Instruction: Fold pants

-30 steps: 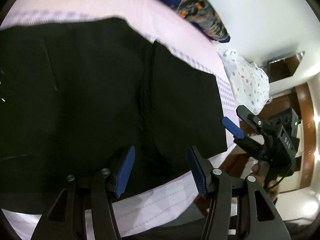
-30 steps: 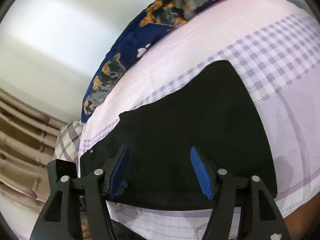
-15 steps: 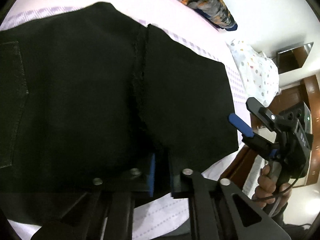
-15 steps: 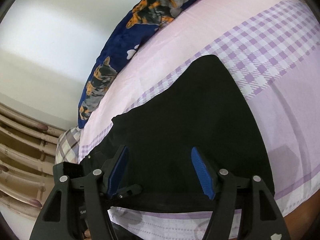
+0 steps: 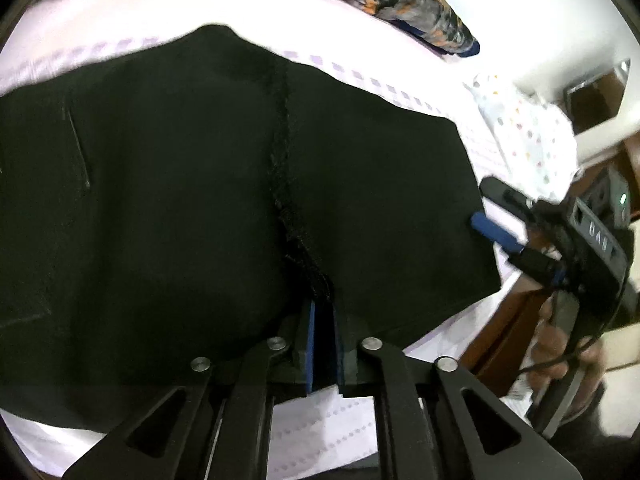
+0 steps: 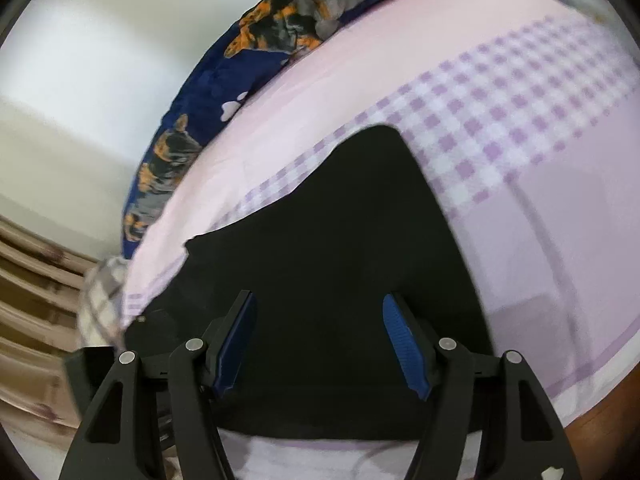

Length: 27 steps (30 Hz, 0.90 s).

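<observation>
The black pants [image 5: 180, 208] lay spread flat on a bed with a pink sheet [image 5: 120, 28]. The sheet had a band of purple and white checks [image 6: 520, 120] running under the far edge of the pants.

The left gripper [image 5: 325, 320] was at the near edge of the pants, right where the middle seam [image 5: 282, 152] came down. Its two blue pads had just been closing, and they were pinched tight on a fold of the black cloth at the seam. Only a thin strip of cloth showed between them.

The right gripper [image 6: 318, 340] hung over the other end of the pants. Its blue pads [image 6: 402, 344] stood wide apart, with the black cloth under them, and they were not squeezing anything. In the left wrist view, this same gripper [image 5: 496, 232] showed at the right edge of the pants, with a person's hand [image 5: 560, 340] around its handle.

A dark blue pillow with orange and grey dogs [image 6: 256, 40] lay along the far side of the bed, next to a white wall [image 6: 100, 40]. A white cloth with small coloured dots [image 5: 524, 136] lay past the corner of the bed.
</observation>
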Each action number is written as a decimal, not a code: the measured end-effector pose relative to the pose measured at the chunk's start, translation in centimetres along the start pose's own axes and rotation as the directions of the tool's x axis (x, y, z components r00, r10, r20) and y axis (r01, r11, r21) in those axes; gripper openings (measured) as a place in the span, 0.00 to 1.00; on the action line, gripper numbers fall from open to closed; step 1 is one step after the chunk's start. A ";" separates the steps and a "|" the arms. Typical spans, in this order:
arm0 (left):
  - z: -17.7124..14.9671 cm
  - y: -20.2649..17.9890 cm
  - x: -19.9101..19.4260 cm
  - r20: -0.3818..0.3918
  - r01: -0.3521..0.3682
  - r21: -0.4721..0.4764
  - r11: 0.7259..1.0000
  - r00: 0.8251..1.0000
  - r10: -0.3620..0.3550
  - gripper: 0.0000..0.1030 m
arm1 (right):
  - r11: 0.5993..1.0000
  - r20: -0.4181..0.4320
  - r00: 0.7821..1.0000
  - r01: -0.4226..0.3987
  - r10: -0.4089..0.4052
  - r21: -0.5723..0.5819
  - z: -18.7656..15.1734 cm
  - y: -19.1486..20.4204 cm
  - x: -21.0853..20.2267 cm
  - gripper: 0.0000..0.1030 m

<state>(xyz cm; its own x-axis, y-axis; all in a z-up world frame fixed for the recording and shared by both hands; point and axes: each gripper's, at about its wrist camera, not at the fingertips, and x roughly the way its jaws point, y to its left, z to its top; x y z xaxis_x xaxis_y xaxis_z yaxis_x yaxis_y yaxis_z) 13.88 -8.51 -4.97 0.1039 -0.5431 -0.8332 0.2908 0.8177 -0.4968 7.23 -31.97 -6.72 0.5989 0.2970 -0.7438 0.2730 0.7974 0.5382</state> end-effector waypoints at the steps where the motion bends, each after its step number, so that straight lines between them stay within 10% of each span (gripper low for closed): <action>1: 0.0 -0.1 -0.2 0.007 -0.011 0.011 1.000 1.000 0.011 0.14 | 1.000 0.009 1.000 0.017 -0.017 -0.016 0.3 0.2 0.0 0.62; 8: -0.3 -0.4 -3.7 0.199 -0.140 0.060 0.988 0.972 0.125 0.33 | 0.984 0.044 0.992 0.122 -0.117 -0.133 3.0 1.8 1.7 0.62; 12: -1.4 0.8 -7.3 0.384 -0.304 0.019 0.952 0.882 0.274 0.45 | 0.975 0.038 0.989 0.145 -0.141 -0.170 3.4 2.8 3.5 0.62; 16: -3.0 3.7 -9.9 0.439 -0.352 -0.074 0.933 0.829 0.348 0.47 | 0.971 -0.013 0.993 0.109 -0.114 -0.212 3.6 4.9 6.4 0.62; 27: -7.5 12.9 -15.5 0.413 -0.215 -0.358 0.909 0.836 0.361 0.48 | 0.949 -0.162 0.986 -0.084 0.036 -0.303 0.6 12.2 11.1 0.63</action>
<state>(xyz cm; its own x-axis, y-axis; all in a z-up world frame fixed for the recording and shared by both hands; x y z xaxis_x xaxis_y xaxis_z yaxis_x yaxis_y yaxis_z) 8.94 11.92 -0.27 0.5843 -0.2379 -0.7759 -0.0987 0.9281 -0.3589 17.69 -19.24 -8.15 0.4783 0.4064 -0.7785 -0.0194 0.8911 0.4533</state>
